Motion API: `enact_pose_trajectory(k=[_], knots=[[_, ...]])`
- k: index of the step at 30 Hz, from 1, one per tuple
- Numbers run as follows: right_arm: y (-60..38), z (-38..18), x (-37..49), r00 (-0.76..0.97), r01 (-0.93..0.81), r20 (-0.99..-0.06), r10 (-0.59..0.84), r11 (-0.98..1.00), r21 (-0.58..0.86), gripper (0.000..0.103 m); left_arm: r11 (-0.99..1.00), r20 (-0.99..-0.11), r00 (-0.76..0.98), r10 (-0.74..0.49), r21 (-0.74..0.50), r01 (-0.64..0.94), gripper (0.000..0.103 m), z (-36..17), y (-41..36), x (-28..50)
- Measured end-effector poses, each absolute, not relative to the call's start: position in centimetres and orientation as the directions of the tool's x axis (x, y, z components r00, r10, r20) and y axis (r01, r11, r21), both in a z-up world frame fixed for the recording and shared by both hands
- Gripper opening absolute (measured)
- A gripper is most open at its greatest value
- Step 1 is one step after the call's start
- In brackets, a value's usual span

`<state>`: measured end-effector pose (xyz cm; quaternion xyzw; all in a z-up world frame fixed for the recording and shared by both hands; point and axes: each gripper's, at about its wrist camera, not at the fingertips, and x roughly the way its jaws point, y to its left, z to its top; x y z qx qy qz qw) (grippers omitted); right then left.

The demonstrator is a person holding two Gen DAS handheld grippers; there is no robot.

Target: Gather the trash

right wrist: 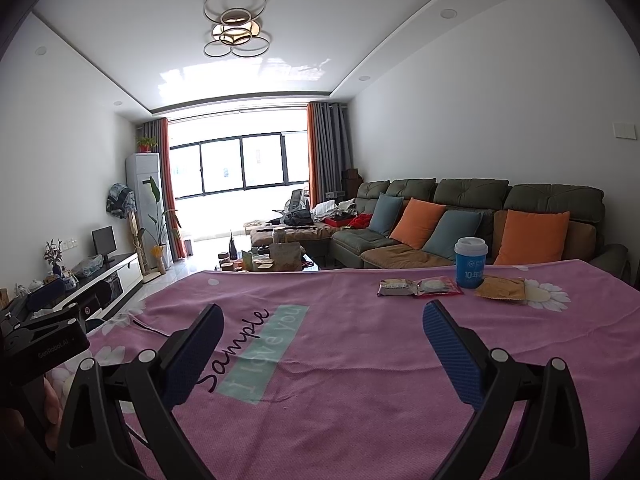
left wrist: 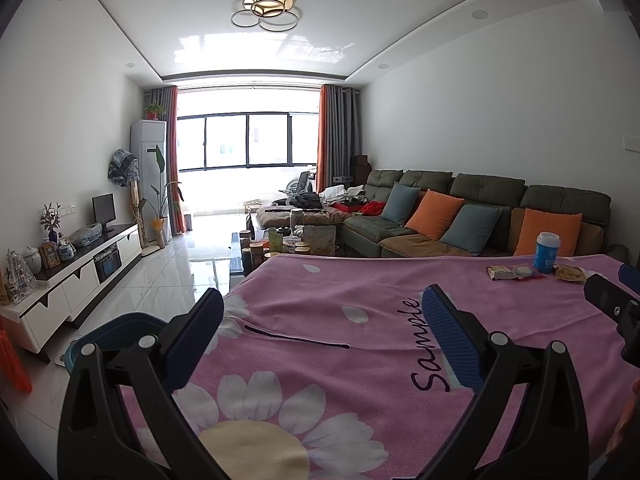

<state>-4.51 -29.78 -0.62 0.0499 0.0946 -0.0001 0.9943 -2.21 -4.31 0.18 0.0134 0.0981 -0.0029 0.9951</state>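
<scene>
Both grippers — left gripper [left wrist: 320,320], right gripper [right wrist: 322,330] — hover wide-jawed, ribbed blue pads empty, over the woven pink cloth [right wrist: 360,360]; crinkly wrappers [right wrist: 420,287] lie flat beside a cylindrical blue cup [right wrist: 470,266] at its far edge.

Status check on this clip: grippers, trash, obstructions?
Left gripper and right gripper open, empty. Three snack wrappers and blue cup untouched at far edge of pink tablecloth. Path clear.

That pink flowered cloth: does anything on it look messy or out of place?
Yes. Three snack wrappers lie flat by a blue paper cup at the far right of the pink cloth. The cup stands upright; nothing looks spilled.
</scene>
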Motion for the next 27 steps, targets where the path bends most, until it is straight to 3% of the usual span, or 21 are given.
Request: enact_pose_trajectory(k=[18, 27], knots=[[-29.9, -0.6, -4.6, 0.982, 0.013, -0.190, 0.006, 0.995, 0.099, 0.096, 0.999, -0.197, 0.980, -0.041, 0.019, 0.045, 0.097, 0.0, -4.6, -2.1], [-32.2, -0.1, -2.9, 0.965, 0.053, -0.262, -0.027, 0.994, 0.095, 0.096, 0.997, -0.393, 0.917, -0.075, 0.000, 0.082, 0.098, 0.1, -4.5, 3.4]])
